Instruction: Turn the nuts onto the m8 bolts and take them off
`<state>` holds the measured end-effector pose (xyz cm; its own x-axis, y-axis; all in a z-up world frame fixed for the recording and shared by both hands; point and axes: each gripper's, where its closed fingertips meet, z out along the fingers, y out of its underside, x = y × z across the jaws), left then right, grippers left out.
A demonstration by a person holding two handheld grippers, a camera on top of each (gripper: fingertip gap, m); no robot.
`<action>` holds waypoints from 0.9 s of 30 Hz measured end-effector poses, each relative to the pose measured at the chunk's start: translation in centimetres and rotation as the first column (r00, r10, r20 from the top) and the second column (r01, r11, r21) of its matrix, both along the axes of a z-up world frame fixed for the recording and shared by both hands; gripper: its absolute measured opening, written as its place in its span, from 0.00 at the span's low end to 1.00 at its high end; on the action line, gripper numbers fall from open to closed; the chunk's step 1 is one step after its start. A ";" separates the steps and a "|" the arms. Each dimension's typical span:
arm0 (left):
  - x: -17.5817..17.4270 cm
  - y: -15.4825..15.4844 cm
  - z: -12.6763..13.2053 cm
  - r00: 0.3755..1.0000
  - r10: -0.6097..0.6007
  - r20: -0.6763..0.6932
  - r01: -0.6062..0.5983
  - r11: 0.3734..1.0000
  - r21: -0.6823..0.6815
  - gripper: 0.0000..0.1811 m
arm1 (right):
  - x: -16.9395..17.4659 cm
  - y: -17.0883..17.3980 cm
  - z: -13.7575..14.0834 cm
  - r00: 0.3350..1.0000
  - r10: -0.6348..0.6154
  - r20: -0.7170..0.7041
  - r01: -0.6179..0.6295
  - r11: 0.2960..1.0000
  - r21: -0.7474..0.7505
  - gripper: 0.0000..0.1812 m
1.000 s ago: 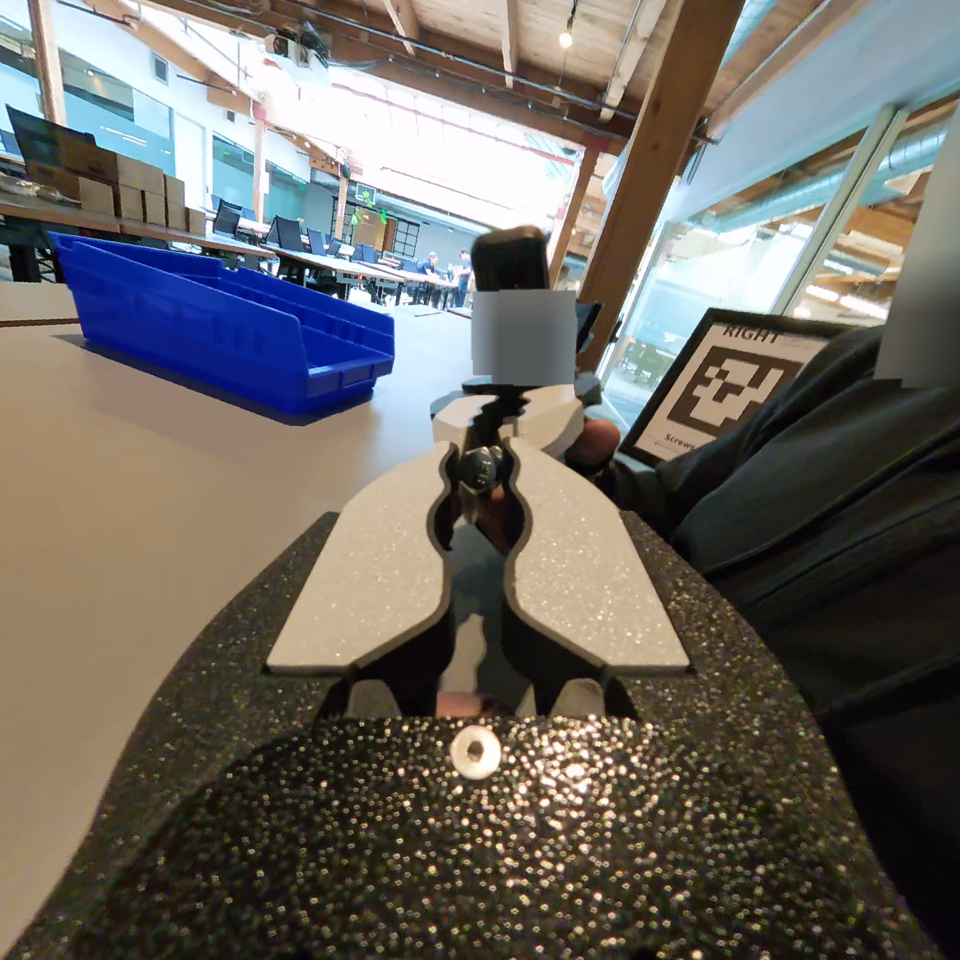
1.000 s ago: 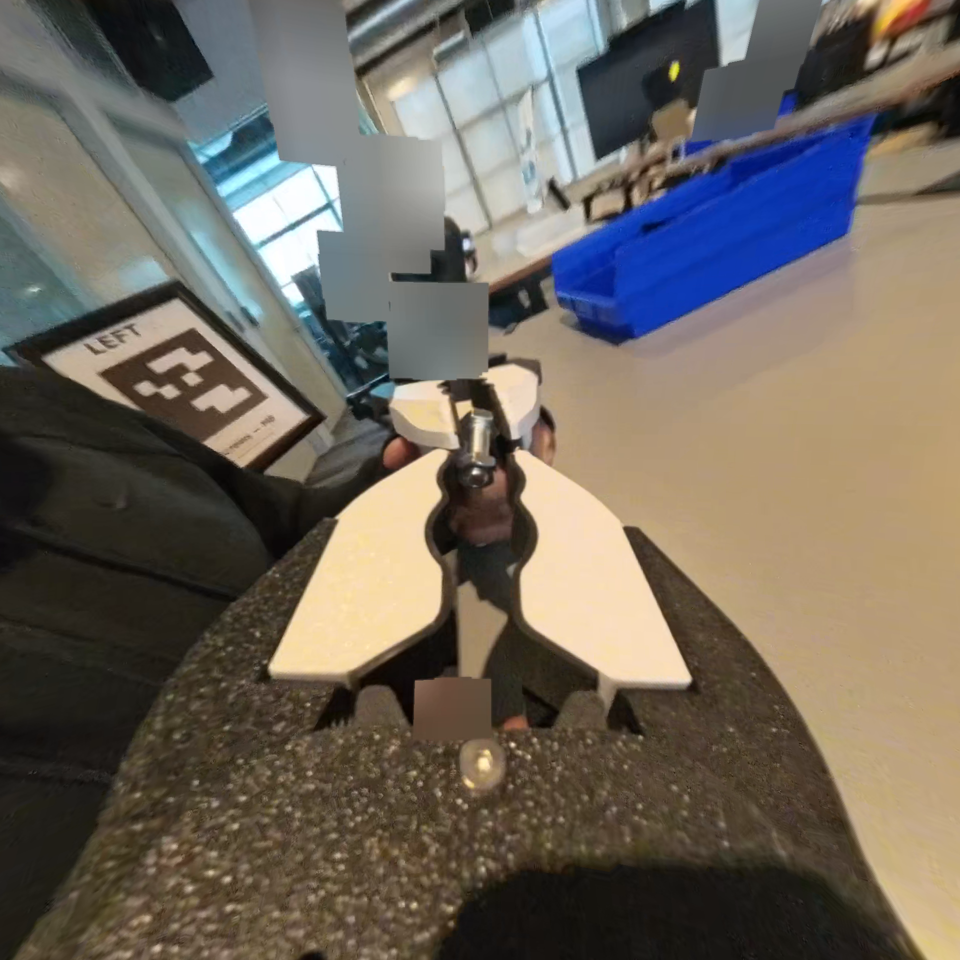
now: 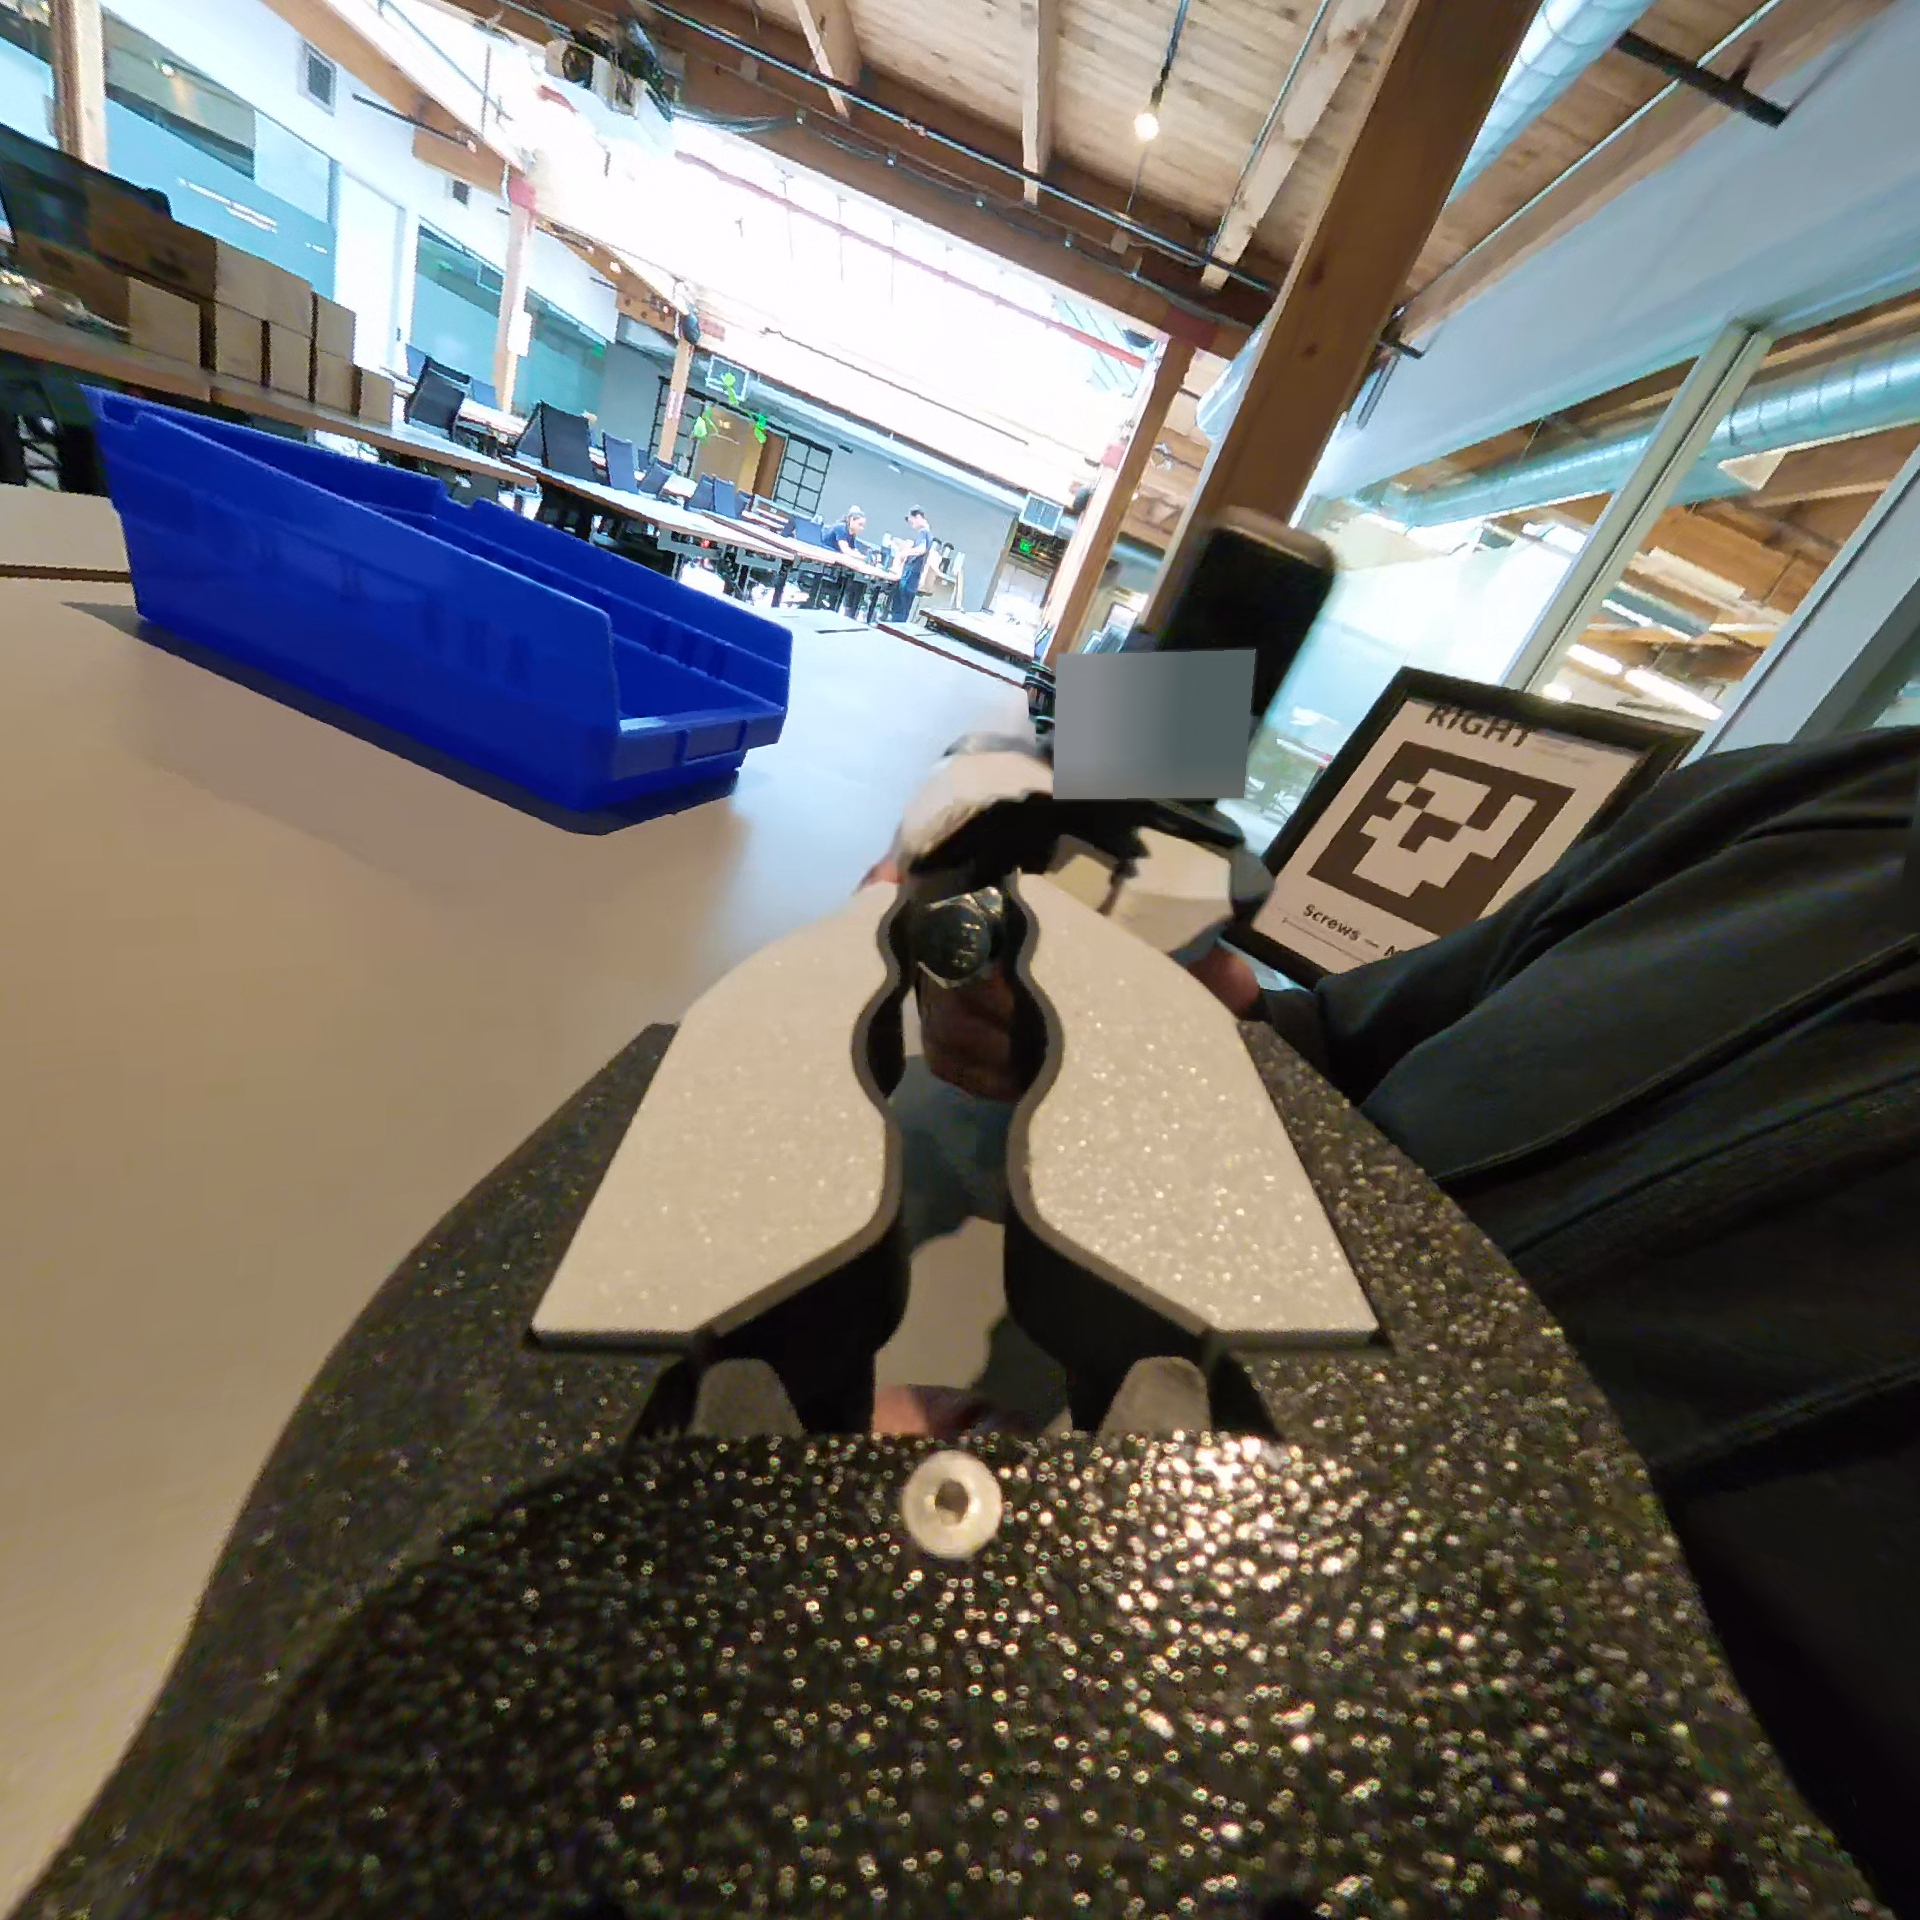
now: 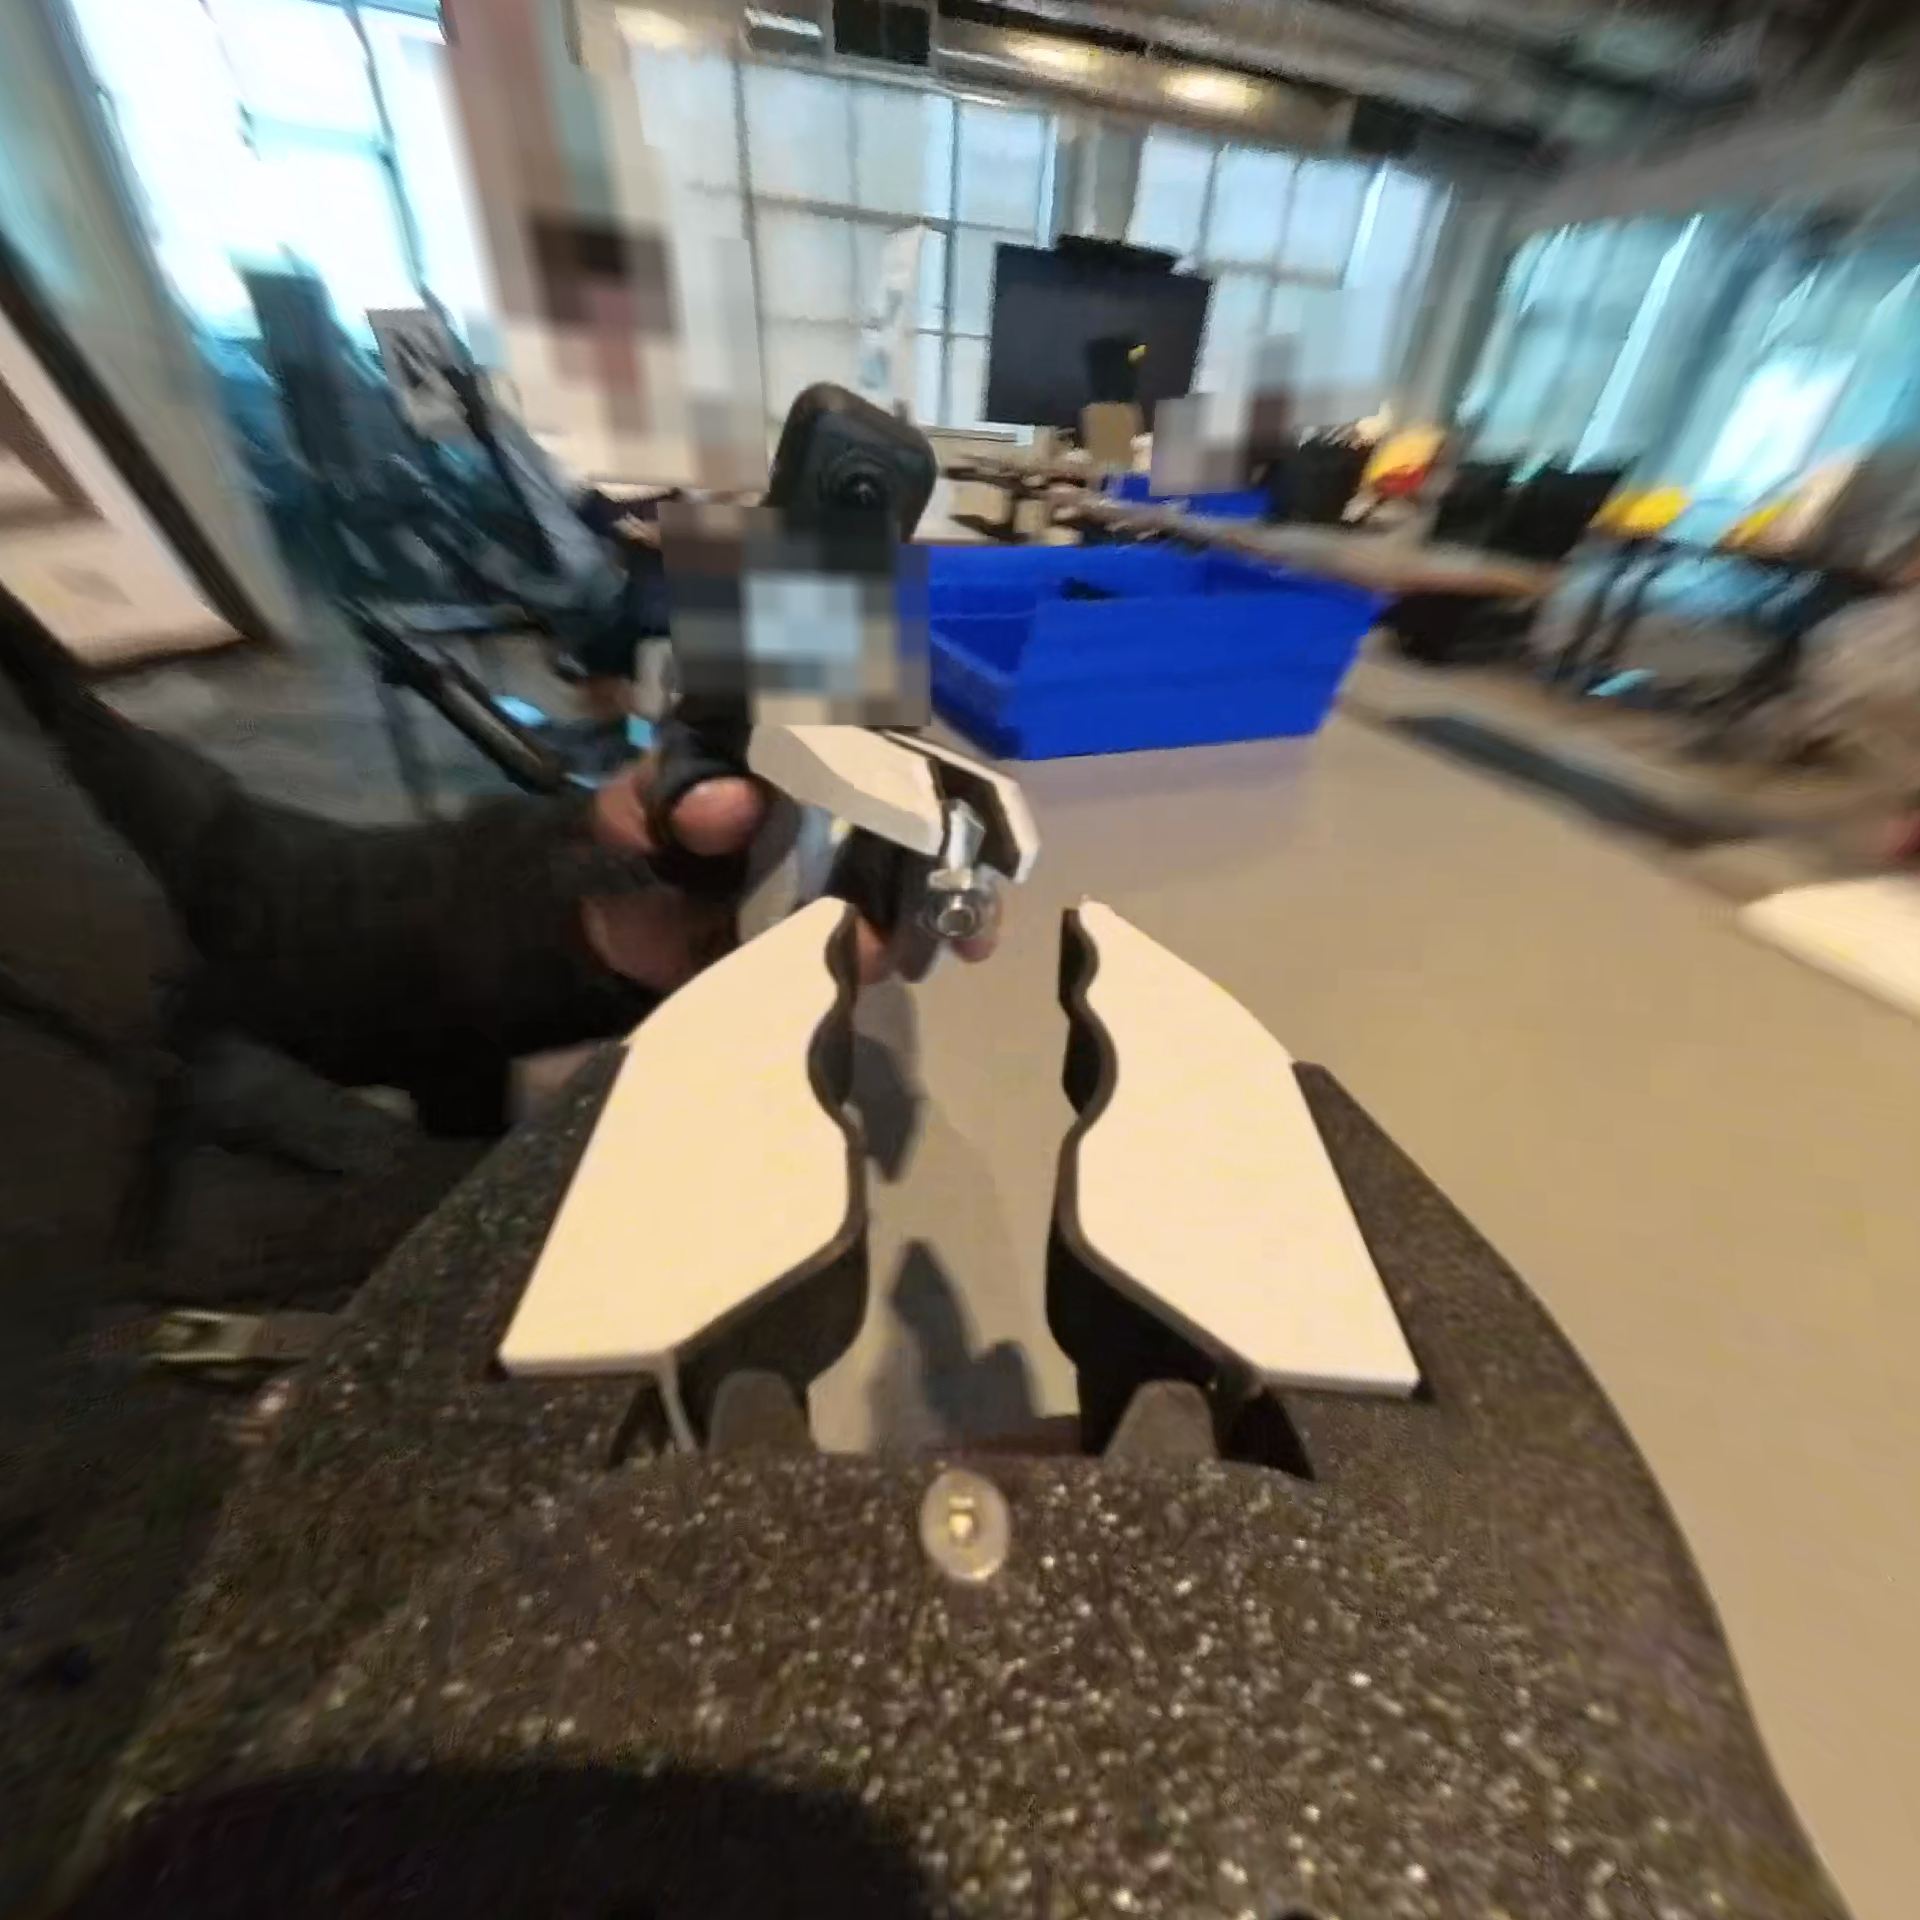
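Above the bare table (image 4: 1455, 1039), left gripper (image 3: 961, 940) jaws clamp the bolt (image 3: 958, 943); right gripper (image 4: 966, 935) jaws gape, empty.

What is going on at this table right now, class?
A person holds a two-finger gripper in each hand above a pale grey table. The left gripper is shut on a silver steel bolt, which carries a silver nut near its free end. The right gripper is open and empty, just in front of that nut. A blue plastic bin sits on the table farther back.

White claws (image 3: 958, 914), speckled black bodies
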<state>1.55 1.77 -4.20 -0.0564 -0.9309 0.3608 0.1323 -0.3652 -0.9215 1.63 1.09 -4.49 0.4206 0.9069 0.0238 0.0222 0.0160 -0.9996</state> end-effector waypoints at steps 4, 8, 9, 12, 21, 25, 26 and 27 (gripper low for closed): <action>0.3 0.1 -0.2 1.000 -0.026 -0.010 0.025 0.999 -0.035 0.08 | 0.6 0.0 0.6 0.957 -0.233 0.171 0.139 0.890 0.434 0.20; 0.6 -0.3 -0.3 0.998 -0.055 -0.016 0.054 0.998 -0.042 0.08 | 0.4 0.1 -0.1 0.899 -0.358 0.253 0.146 0.788 0.598 0.18; 0.7 -0.4 -0.4 0.998 -0.058 -0.018 0.057 0.998 -0.040 0.08 | 0.2 0.0 -0.2 0.896 -0.358 0.261 0.137 0.783 0.606 0.17; 0.8 -0.6 -0.5 0.997 -0.070 -0.027 0.069 0.997 -0.038 0.08 | 0.0 0.0 -0.6 0.885 -0.372 0.280 0.132 0.778 0.614 0.08; 0.8 -0.8 -0.4 0.997 -0.077 -0.024 0.076 0.997 -0.006 0.08 | -0.2 -0.6 -0.6 0.994 0.051 -0.094 -0.074 0.960 -0.271 0.08; 0.7 -0.2 -0.3 0.998 -0.056 -0.013 0.056 0.998 -0.034 0.08 | 0.0 0.1 -1.0 1.000 -0.015 0.006 0.015 0.998 -0.069 0.21; 0.6 -0.1 -0.3 0.998 -0.056 -0.009 0.056 0.998 -0.042 0.08 | 0.1 0.3 -1.2 0.993 -0.079 0.091 0.074 0.995 0.063 0.23; 0.6 0.0 -0.3 0.998 -0.060 -0.006 0.059 0.997 -0.048 0.08 | 0.2 0.5 -1.2 0.975 -0.149 0.165 0.114 0.972 0.204 0.23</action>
